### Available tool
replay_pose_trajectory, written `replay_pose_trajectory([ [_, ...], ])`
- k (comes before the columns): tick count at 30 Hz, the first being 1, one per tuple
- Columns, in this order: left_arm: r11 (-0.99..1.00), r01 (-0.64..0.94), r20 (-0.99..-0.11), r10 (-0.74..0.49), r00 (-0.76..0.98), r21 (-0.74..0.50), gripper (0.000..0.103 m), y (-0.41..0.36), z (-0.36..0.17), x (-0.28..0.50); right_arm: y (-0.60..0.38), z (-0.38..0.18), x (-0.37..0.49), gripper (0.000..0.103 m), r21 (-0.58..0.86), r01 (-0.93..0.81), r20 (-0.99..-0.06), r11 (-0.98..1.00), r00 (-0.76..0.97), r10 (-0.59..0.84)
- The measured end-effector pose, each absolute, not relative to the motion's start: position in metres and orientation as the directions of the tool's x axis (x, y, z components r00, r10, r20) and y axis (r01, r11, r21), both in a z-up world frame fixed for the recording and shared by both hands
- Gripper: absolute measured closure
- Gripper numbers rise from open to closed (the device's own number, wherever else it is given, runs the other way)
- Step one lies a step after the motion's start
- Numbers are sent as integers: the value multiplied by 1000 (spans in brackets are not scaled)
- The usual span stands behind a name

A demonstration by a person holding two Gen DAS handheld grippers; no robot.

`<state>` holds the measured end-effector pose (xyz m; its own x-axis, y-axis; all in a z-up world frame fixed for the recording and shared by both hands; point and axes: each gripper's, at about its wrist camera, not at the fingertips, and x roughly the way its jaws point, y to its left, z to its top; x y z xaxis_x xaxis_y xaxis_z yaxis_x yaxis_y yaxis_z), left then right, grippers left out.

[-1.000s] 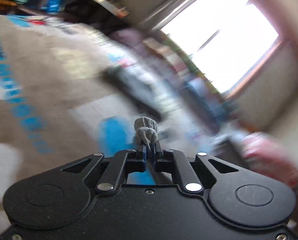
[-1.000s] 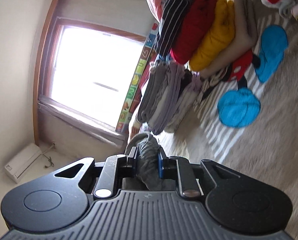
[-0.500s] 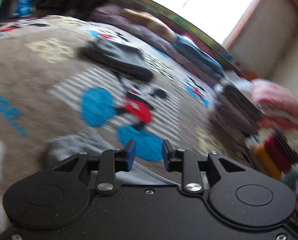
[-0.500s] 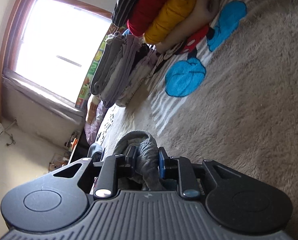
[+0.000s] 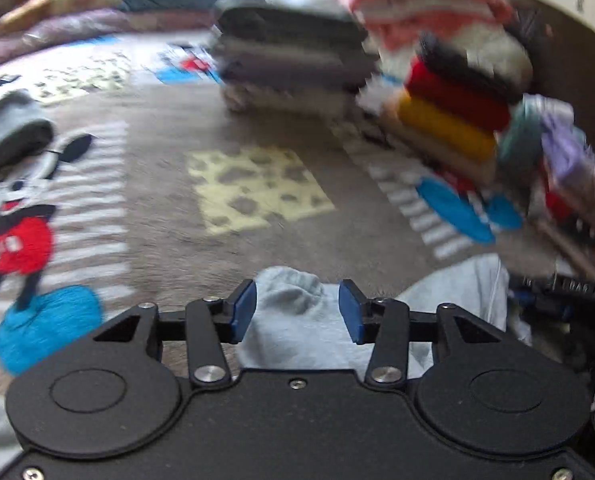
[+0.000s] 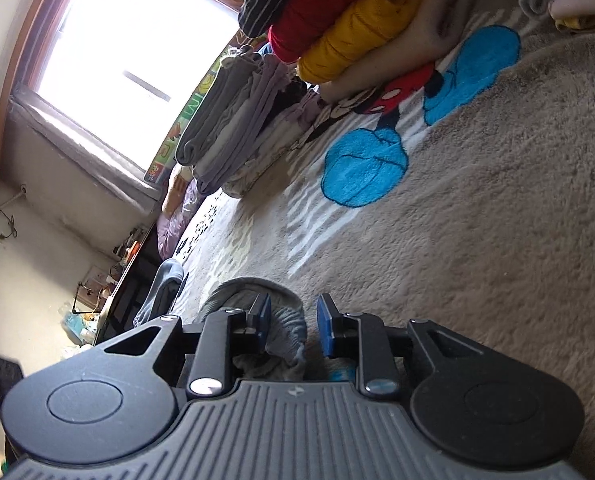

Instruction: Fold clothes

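The grey garment [image 5: 297, 320] lies crumpled on the Mickey Mouse rug [image 5: 169, 152], directly under both tools. The left gripper [image 5: 296, 307] has its jaws wide apart, the two blue pads [image 5: 244, 310] standing either side of a raised hump of the pale cloth without pressing it. Seen from the right wrist, the right gripper [image 6: 293, 325] is also parted, less widely; a bunched ridge of the same grey garment [image 6: 285, 328] sits between the jaws, against the left pad and clear of the right one, so nothing is clamped.

Farther out in the left view, one Mickey figure [image 5: 17, 232] in red shorts with blue shoes is printed on striped pile, and one yellow spotted patch [image 5: 253, 188] lies mid-rug. A folded dark grey item [image 5: 9, 136] rests beyond the figure. At the back stand two stacks: a pile of grey folded clothes [image 5: 289, 60] and, just right of it, a coloured stack [image 5: 453, 116] with black, red, yellow and tan layers.

From the right wrist the same two stacks show, with a bright window [image 6: 137, 52] behind. A strip of coloured letter tiles [image 6: 185, 120] runs below it; the letters are too skewed to read
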<state>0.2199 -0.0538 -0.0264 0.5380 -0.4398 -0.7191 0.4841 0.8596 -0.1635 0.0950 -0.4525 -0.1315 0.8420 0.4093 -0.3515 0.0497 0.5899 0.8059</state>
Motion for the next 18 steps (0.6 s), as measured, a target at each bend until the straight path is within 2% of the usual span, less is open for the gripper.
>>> replay_pose_trajectory([
  [6,832,546,-807,-387,447,-97,50,-80,-46,241,-451,-130,99,75,779,25,-366,627,829,422],
  [12,812,583,-844,-338,417,-36,50,-103,-60,251,-448,-130,103,74,770,8,-376,638,814,443],
  [13,810,586,-846,-327,421,-21,63,-105,-62,251,-448,-130,103,74,771,4,-373,637,813,447],
  [15,807,591,-849,-307,430,8,79,-109,-65,251,-447,-130,105,74,775,-4,-366,632,812,454],
  [16,807,591,-843,-314,437,6,90,-108,-64,249,-447,-130,105,74,777,-7,-363,630,812,457],
  [17,807,591,-836,-321,445,5,96,-106,-63,248,-446,-130,106,74,779,-16,-357,627,810,465],
  [18,813,583,-828,-325,457,2,97,-103,-61,246,-444,-129,107,74,782,-26,-350,623,808,473],
])
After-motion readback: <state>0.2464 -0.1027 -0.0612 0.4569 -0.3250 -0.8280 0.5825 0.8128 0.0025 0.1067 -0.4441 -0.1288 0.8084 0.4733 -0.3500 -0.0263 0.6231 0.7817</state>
